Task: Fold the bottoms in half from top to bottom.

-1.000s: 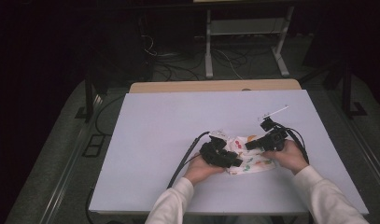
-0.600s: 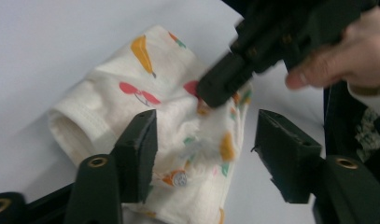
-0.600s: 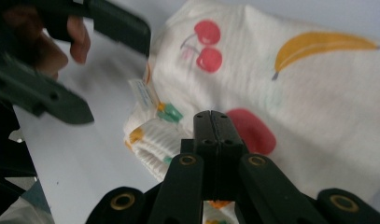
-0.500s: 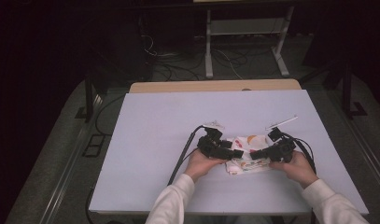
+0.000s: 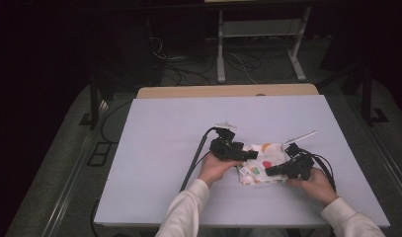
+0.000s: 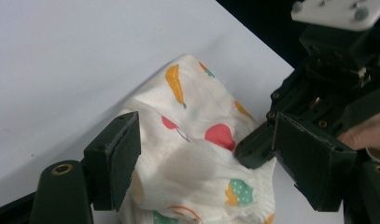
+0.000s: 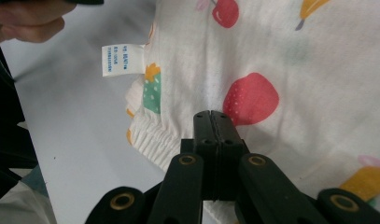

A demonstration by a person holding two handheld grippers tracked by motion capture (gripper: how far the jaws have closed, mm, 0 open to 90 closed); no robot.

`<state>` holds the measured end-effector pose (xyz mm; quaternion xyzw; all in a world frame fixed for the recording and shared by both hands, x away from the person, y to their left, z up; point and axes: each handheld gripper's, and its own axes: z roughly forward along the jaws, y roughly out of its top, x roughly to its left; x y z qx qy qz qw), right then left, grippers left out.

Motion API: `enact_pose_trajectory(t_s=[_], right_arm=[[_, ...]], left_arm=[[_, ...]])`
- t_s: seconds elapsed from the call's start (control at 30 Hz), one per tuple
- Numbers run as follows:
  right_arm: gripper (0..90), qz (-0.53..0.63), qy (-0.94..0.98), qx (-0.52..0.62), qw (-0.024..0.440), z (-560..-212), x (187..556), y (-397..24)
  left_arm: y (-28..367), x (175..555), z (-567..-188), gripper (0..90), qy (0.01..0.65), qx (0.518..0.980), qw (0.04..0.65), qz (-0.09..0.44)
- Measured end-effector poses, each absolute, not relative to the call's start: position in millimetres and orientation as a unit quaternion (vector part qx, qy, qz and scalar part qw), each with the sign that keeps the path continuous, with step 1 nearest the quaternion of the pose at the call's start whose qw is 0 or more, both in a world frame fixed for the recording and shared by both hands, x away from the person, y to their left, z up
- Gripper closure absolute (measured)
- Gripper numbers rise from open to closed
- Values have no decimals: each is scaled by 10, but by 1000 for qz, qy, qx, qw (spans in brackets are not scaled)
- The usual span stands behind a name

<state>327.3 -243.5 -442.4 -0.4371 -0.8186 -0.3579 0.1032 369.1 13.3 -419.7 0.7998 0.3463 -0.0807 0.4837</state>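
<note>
Cloth tag (image 7: 116,60): blue print, illegible

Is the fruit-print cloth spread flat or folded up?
Folded. The fruit-print cloth lies as a small bunched bundle on the table, with layers overlapping and an elastic edge and label tucked at one side.

The cloth (image 7: 290,60) is soft, matt white fabric with printed fruit, ribbed at its gathered edge, with a woven label (image 7: 116,59). The table (image 5: 164,128) looks smooth and matt.

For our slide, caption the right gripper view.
Right gripper, fingers shut, presses on fruit-print cloth.
</note>
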Motion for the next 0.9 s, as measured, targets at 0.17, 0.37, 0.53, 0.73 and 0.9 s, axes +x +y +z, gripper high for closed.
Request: enact_pose_trajectory(t_s=[0.17,0.37,0.53,0.73,0.9], right_arm=[[882,-359,-820,-434,102,-4432,3260,-2433],[803,-374,-819,-422,106,-4419,3257,-2453],[685,-402,-816,-403,101,-4359,3238,-2488],[476,-424,-816,-386,75,-4242,3227,-2501],[298,-440,-811,-378,74,-4146,3266,-2541]], left_arm=[[162,3729,-4210,204,359,794,485,-79],[188,3755,-4212,201,364,791,486,-75],[189,3764,-4178,195,360,793,487,-73],[196,3785,-4109,178,356,797,483,-65],[217,3798,-4064,173,355,799,482,-59]])
